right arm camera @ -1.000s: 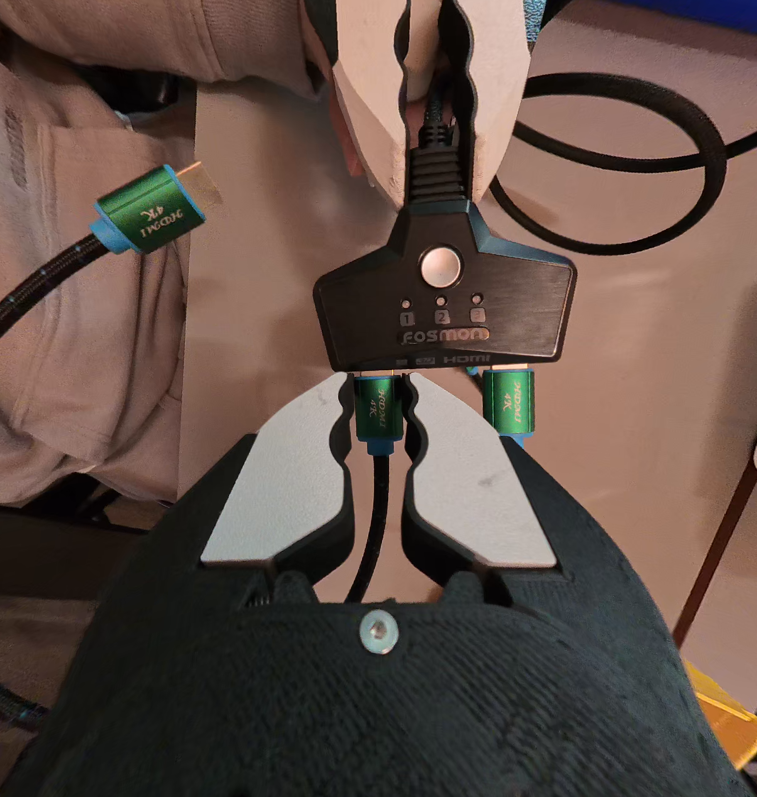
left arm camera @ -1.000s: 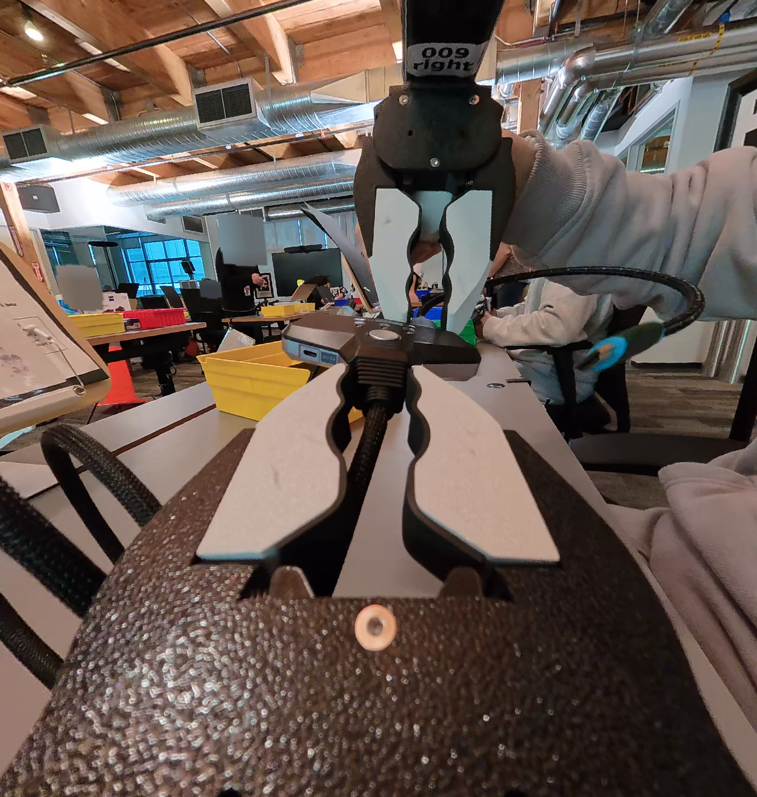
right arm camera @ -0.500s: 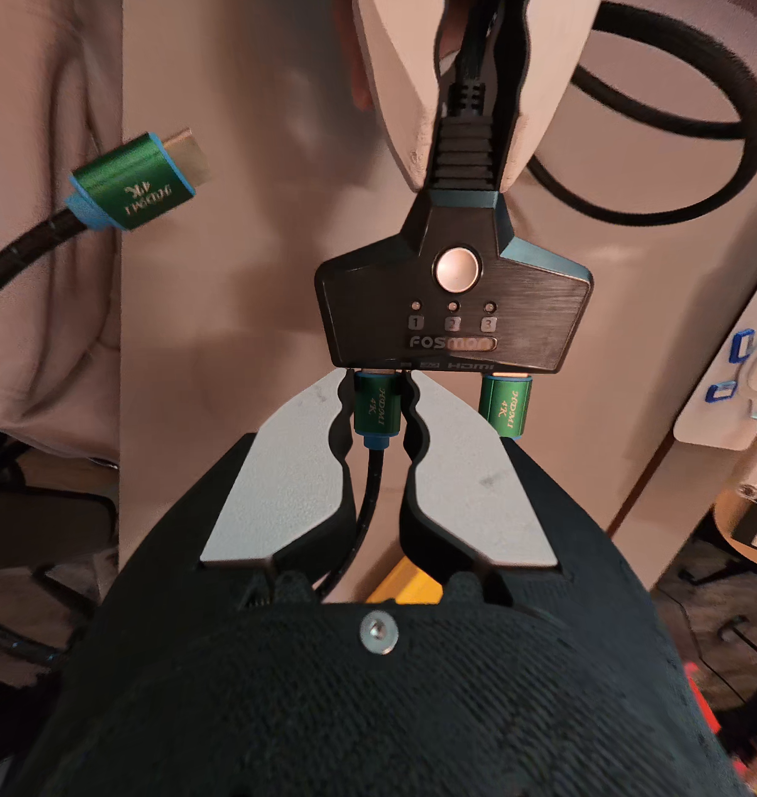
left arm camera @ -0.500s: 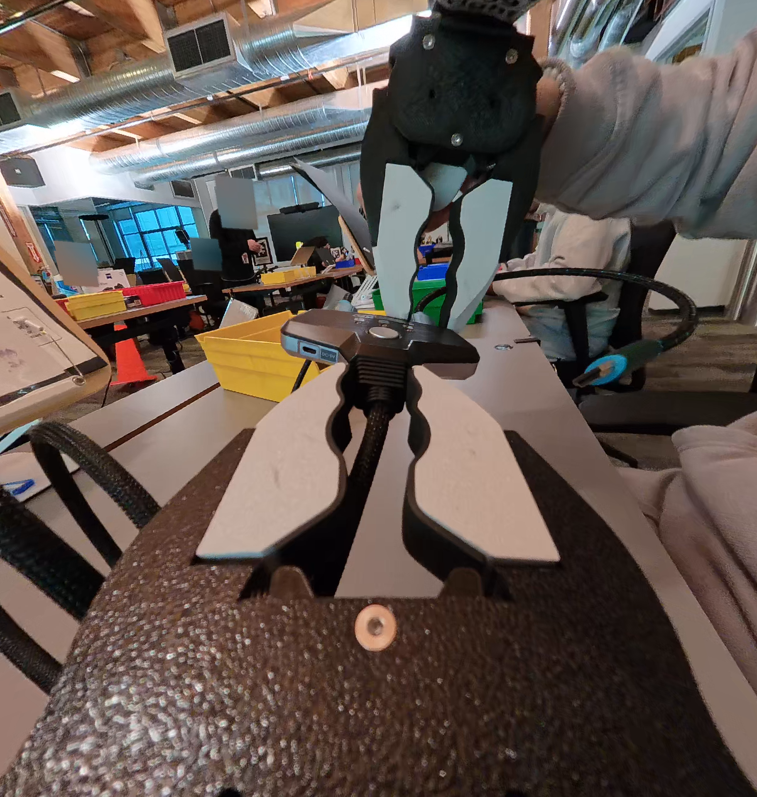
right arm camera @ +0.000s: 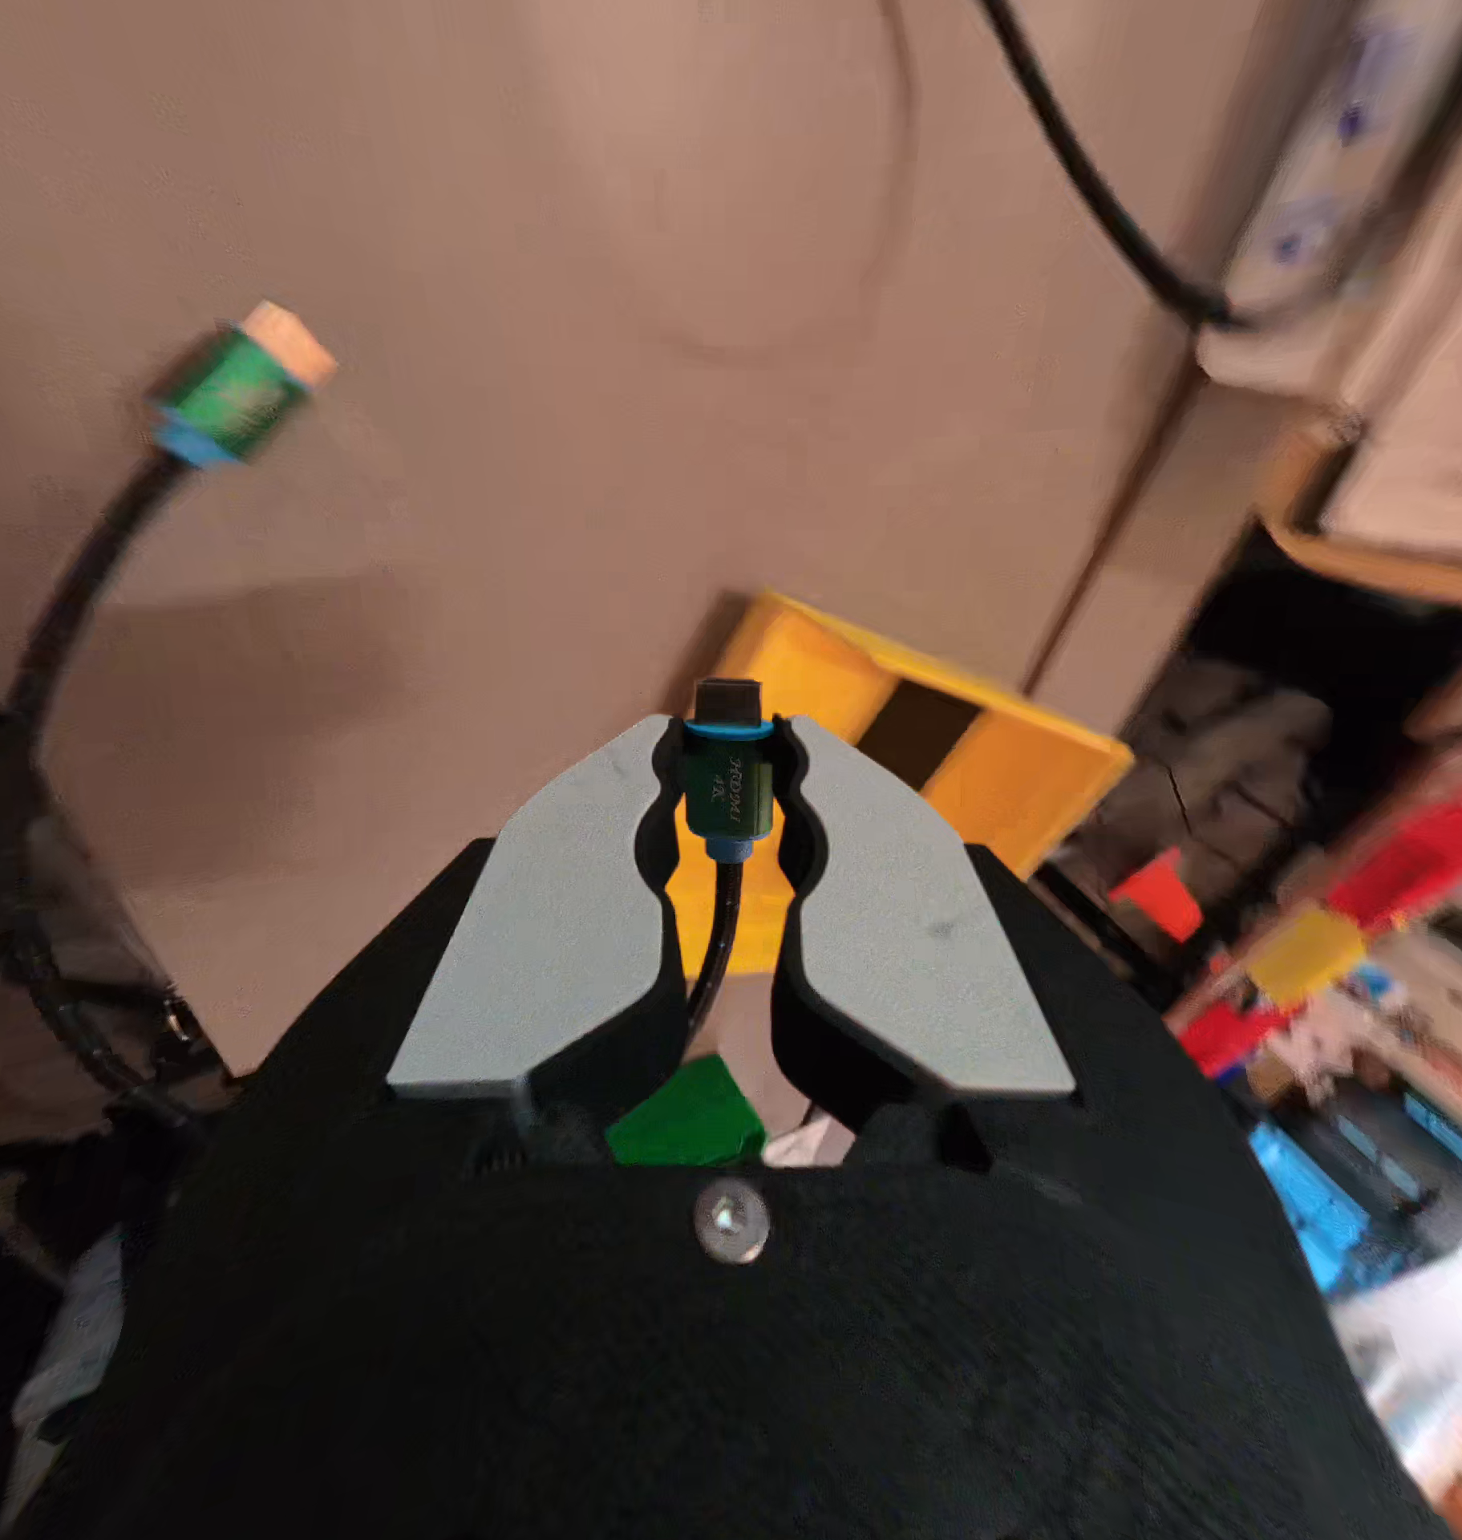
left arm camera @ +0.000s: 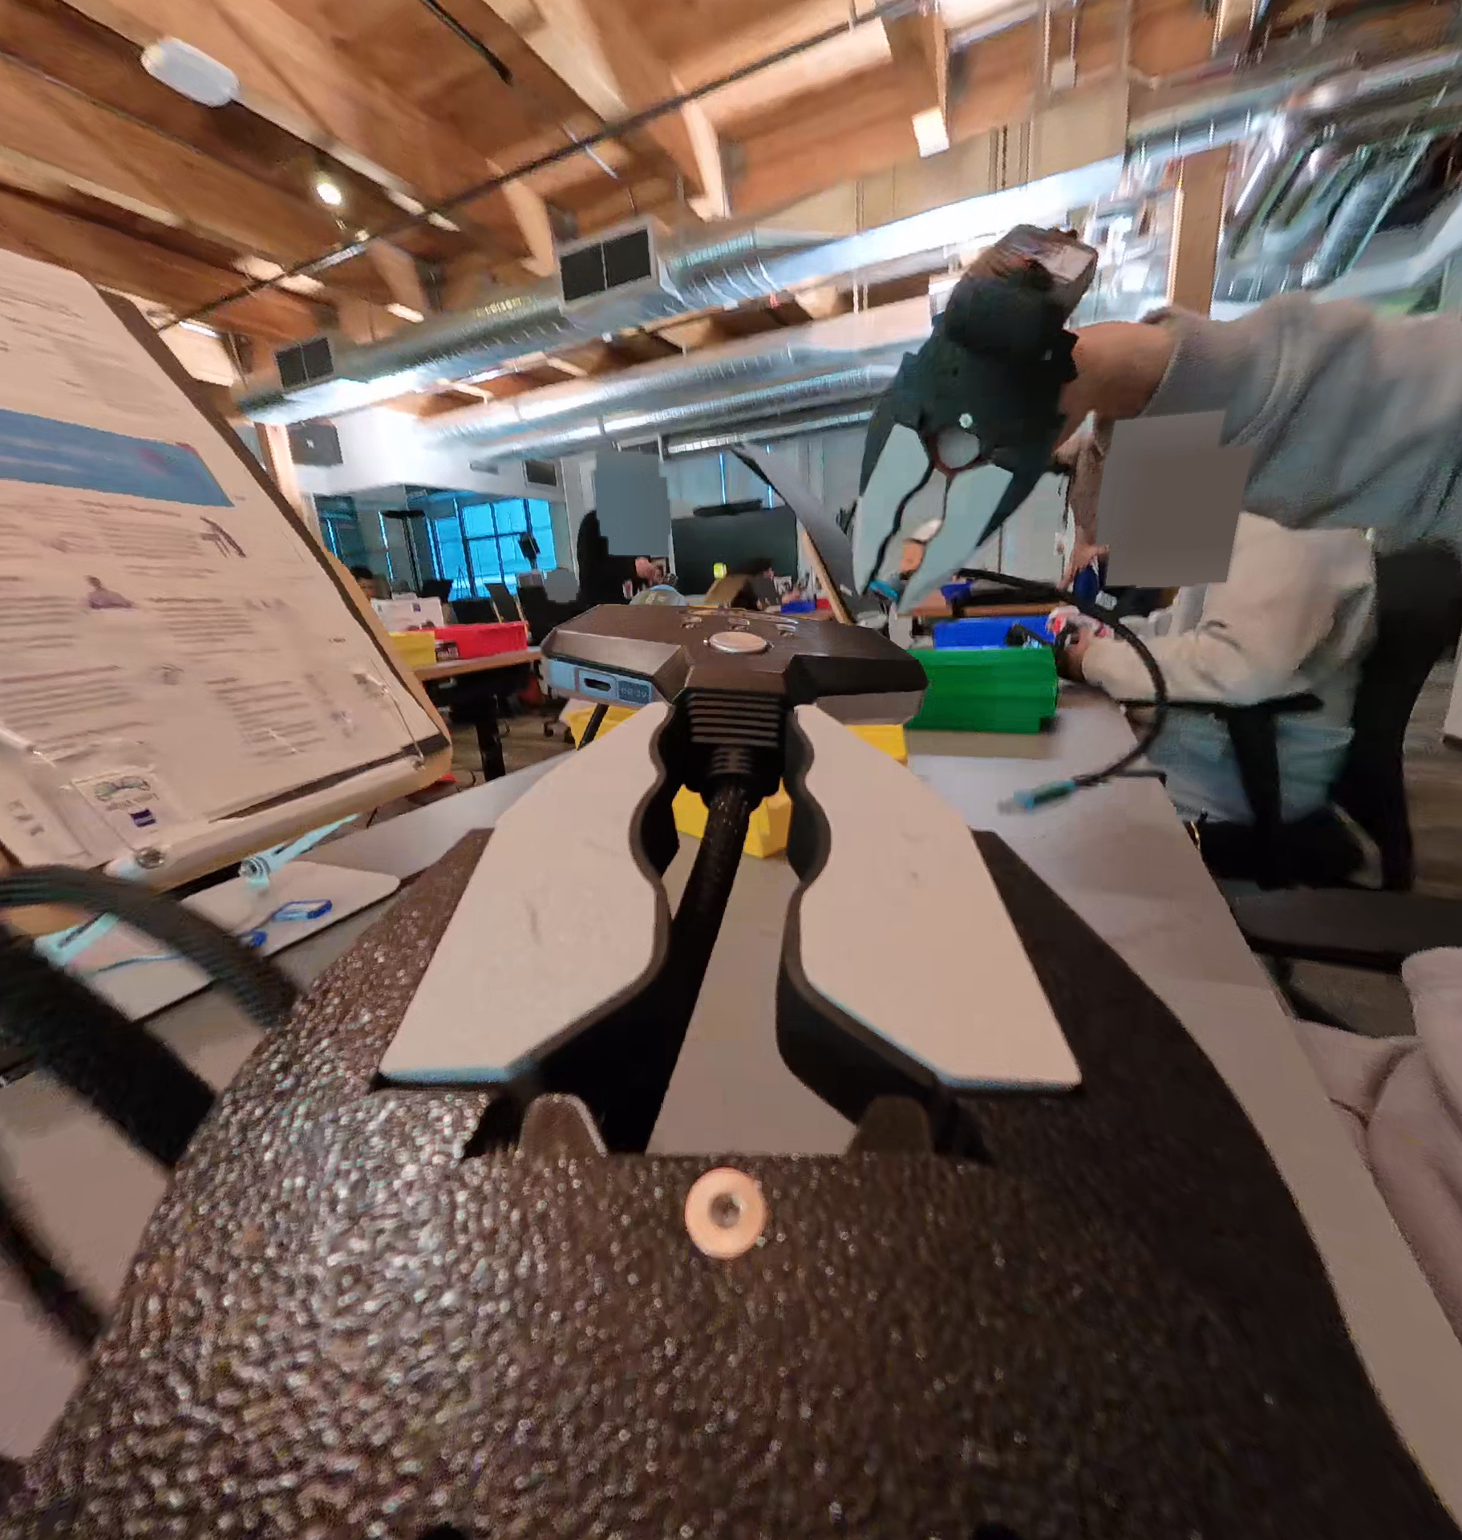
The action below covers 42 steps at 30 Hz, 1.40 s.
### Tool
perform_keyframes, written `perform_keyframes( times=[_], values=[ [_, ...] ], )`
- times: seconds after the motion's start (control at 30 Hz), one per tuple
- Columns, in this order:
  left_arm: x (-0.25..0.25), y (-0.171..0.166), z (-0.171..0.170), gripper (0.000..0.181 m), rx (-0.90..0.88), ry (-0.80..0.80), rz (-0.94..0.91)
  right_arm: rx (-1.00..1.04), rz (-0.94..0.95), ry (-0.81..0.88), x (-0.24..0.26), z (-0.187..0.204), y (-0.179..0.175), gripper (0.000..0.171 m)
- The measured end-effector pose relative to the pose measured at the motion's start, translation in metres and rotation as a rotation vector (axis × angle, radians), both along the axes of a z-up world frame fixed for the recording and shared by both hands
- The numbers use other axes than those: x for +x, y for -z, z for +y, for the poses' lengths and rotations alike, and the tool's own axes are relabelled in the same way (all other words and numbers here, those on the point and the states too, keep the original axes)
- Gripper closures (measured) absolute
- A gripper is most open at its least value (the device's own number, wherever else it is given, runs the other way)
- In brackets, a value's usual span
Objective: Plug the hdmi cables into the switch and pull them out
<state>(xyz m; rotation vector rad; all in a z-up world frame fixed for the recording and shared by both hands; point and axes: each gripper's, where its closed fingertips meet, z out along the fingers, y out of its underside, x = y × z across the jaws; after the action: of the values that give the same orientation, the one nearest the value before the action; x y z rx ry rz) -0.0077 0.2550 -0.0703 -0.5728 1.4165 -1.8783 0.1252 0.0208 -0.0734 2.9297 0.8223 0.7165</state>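
Right wrist view: the right gripper [right arm camera: 727, 733], clamped on a green plug [right arm camera: 726, 792], has pulled it free of the switch [left arm camera: 731, 654]; the left gripper [left arm camera: 731, 733] still grips the switch's cord [left arm camera: 723, 842], so one cable is out.

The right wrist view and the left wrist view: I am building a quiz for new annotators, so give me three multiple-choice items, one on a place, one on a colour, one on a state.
1. Where is the black HDMI switch?
A. in the yellow bin
B. held above the table by the left gripper, which grips its cable collar
C. flat on the floor

2. What colour is the shell of the plug in the right gripper?
A. green
B. red
C. white

3. How is that plug?
A. seated in the switch
B. lying on the table
C. free of the switch, clamped in the gripper

Key: B, the left gripper grips the black HDMI switch by its collar; A, the green-shelled HDMI plug; C, the right gripper clamps it, bare tip exposed.
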Motion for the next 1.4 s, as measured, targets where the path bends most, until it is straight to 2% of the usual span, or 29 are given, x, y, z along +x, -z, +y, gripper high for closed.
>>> perform_keyframes(
  times=[0.03,0.17,0.23,0.37,0.53,0.7,0.83,1.0,1.1,1.17,1.23,1.33,1.4],
  values=[
    [-0.001,-0.002,0.002,0.159,-0.014,-0.004,-0.013,0.057,-0.035,0.040,0.013,-0.005,-0.019,0.150],
    [-0.003,-0.005,-0.005,0.159,-0.030,0.019,-0.030,0.369,-0.277,0.217,0.088,-0.031,-0.098,0.151],
    [-0.002,-0.005,-0.011,0.159,-0.040,0.053,-0.024,0.541,-0.414,0.300,0.123,-0.048,-0.126,0.151],
    [0.002,0.002,-0.026,0.159,-0.049,0.108,0.000,0.678,-0.698,0.394,0.173,-0.088,-0.139,0.151],
    [0.006,0.008,-0.039,0.159,-0.037,0.134,0.015,0.645,-0.942,0.377,0.211,-0.104,-0.096,0.151],
    [0.008,0.011,-0.036,0.159,-0.041,0.128,0.024,0.461,-1.021,0.117,0.221,-0.069,-0.041,0.151],
    [0.010,0.015,-0.034,0.159,-0.050,0.129,0.034,0.532,-0.914,0.068,0.217,-0.039,0.001,0.151],
    [0.013,0.020,-0.035,0.159,-0.047,0.131,0.048,0.646,-0.708,0.118,0.216,-0.020,0.055,0.151],
    [0.012,0.019,-0.035,0.159,-0.052,0.136,0.047,0.634,-0.595,0.175,0.219,-0.018,0.084,0.151],
    [0.012,0.019,-0.034,0.159,-0.055,0.135,0.047,0.625,-0.597,0.188,0.221,-0.019,0.090,0.151],
    [0.012,0.020,-0.033,0.159,-0.058,0.132,0.049,0.627,-0.508,0.233,0.222,-0.021,0.098,0.150],
    [0.013,0.020,-0.032,0.159,-0.063,0.132,0.052,0.642,-0.655,0.234,0.236,-0.035,0.061,0.151],
    [0.013,0.020,-0.031,0.159,-0.070,0.133,0.054,0.659,-0.787,0.207,0.243,-0.046,0.021,0.151]
  ],
)
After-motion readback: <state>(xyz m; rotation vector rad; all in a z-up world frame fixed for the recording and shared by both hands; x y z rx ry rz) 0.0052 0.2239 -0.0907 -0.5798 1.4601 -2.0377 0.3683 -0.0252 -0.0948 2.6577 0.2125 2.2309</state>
